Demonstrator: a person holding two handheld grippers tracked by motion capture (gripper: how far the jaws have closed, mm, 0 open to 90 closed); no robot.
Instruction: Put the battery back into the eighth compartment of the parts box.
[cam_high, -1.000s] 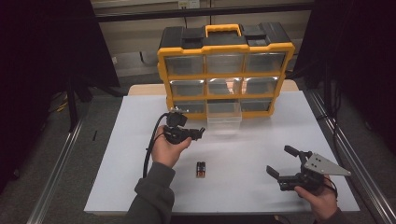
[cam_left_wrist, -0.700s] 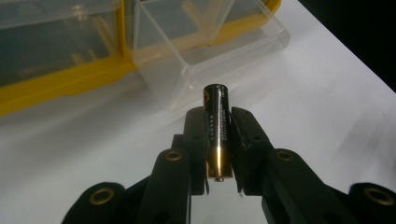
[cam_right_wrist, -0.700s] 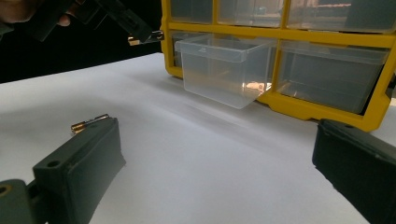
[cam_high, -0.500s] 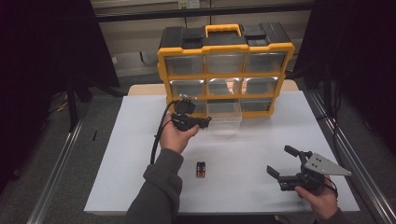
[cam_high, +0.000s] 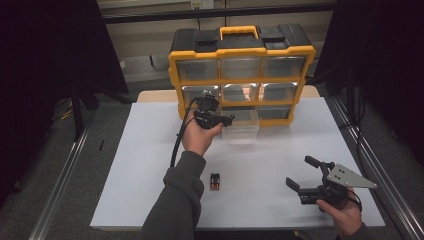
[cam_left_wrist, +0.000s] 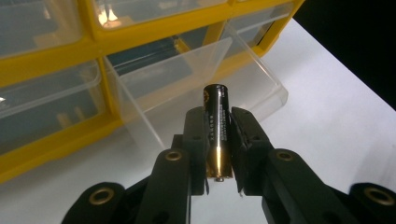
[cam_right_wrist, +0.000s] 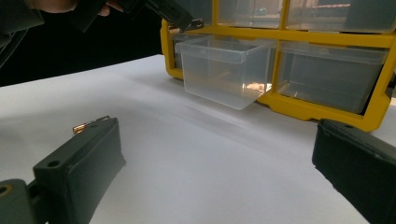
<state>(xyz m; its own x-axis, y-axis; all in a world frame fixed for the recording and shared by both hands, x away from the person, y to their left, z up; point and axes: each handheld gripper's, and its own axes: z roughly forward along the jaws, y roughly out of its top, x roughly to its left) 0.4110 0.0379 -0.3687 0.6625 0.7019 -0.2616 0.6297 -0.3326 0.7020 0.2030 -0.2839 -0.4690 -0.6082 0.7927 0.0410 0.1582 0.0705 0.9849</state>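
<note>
My left gripper (cam_high: 216, 119) is shut on a black and gold battery (cam_left_wrist: 216, 126), whose black end points toward a clear plastic drawer (cam_left_wrist: 196, 79). That drawer (cam_high: 241, 129) is pulled out of the bottom row of a yellow and black organizer (cam_high: 242, 75). The left gripper hangs just left of the drawer's front and also appears at the top of the right gripper view (cam_right_wrist: 177, 14). Two more batteries (cam_high: 215, 181) lie side by side on the white table. My right gripper (cam_high: 306, 176) rests open near the front right, with nothing between its fingers (cam_right_wrist: 79, 163).
The organizer has several clear drawers and a handle on top, and it stands at the back edge of the white table (cam_high: 145, 170). One battery end (cam_right_wrist: 91, 124) peeks out beside the right gripper's left jaw. A cable trails from the left gripper down the sleeve.
My left gripper has carried the battery away from the person and to the right, up to the pulled-out drawer. The right gripper has stayed where it was.
</note>
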